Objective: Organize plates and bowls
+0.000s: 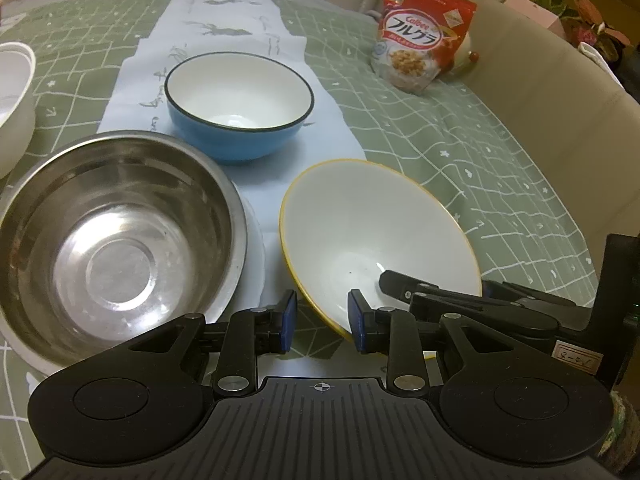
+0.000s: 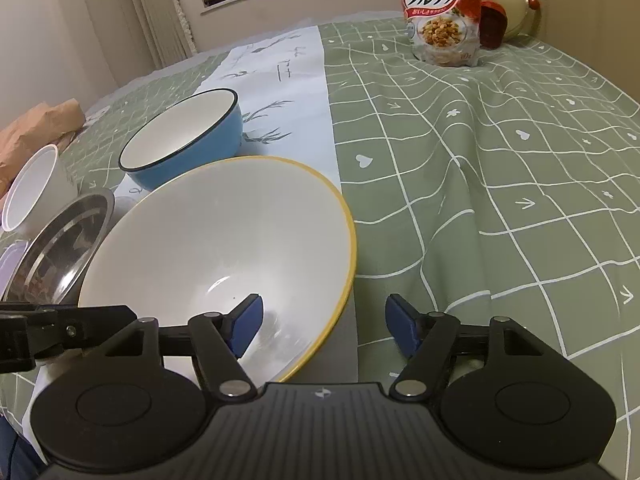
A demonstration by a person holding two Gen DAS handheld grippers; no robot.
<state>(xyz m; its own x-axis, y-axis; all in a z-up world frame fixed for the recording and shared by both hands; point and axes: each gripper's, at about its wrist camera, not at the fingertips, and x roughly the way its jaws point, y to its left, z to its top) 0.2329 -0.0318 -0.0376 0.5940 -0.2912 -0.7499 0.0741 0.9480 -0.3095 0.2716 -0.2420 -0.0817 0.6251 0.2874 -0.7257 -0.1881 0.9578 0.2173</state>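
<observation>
Reading the table from left to right, 1 white container [image 1: 12, 96] sits at the far left edge, then a steel bowl [image 1: 116, 240] resting on a pale plate [image 1: 256, 248] whose rim shows beneath it. Behind these stands a blue bowl [image 1: 239, 106] on the printed runner [image 1: 224, 20]. Right of the steel bowl is the yellow-rimmed bowl [image 1: 376, 236], tilted so its mouth faces the cameras, its near rim low over the green checked cloth [image 1: 460, 140]. A cereal bag [image 1: 424, 36] stands well apart at the far right.

The left gripper [image 1: 322, 322] is released, its 2 pads standing either side of the tilted bowl's lower rim without pinching it. The right gripper [image 2: 322, 322] also stands spread: 1 finger [image 2: 246, 322] lies inside the bowl against the wall, the other outside the rim, clear of it. The frames do not show what supports the tilt; I judge the inner finger props it.

Assessment: the tilt presents the rim for a clamp, probably ahead of nesting this bowl with the others. Neither gripper secures it, so a slip is the risk.
</observation>
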